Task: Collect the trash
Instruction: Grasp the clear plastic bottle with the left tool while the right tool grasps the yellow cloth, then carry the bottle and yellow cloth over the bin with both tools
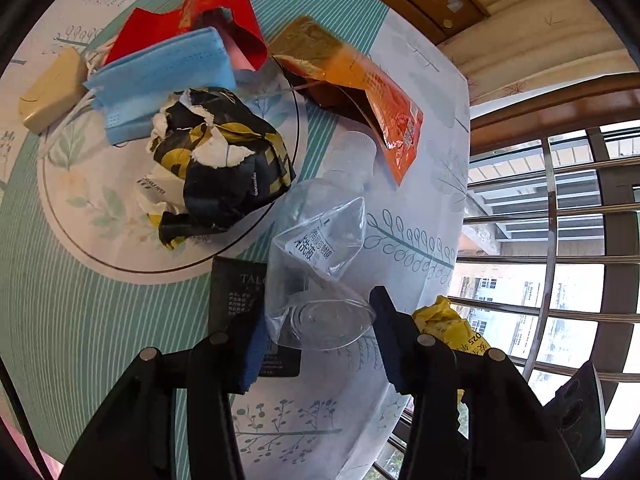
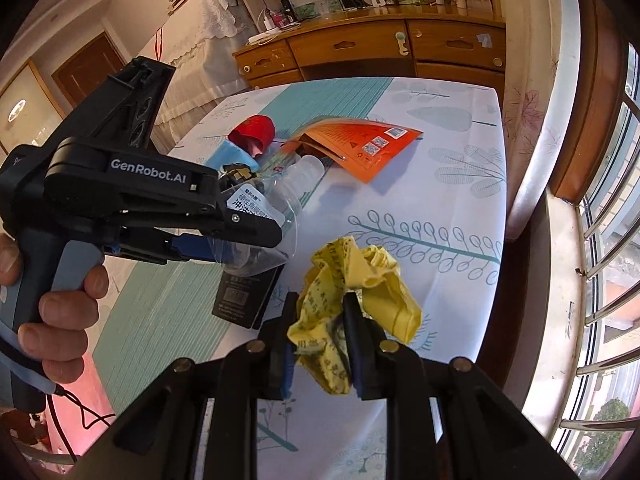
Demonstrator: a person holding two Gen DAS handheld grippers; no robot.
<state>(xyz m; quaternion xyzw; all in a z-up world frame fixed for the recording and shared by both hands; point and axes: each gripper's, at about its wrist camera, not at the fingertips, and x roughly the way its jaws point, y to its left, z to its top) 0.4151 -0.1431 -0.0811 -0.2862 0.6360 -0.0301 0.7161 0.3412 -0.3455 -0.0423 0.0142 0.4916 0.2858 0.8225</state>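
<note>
A crushed clear plastic bottle with a white label lies at the table's near right, and my left gripper is shut on its base, both blue pads against its sides. From the right wrist view the same left gripper holds the bottle just above a black packet. My right gripper is shut on a crumpled yellow paper, held above the tablecloth. That yellow paper also shows behind my left gripper's right finger.
A plate carries a crumpled black-and-yellow wrapper and a blue face mask. Red packaging, an orange packet and a beige box lie around it. The table edge borders a barred window; a wooden dresser stands behind.
</note>
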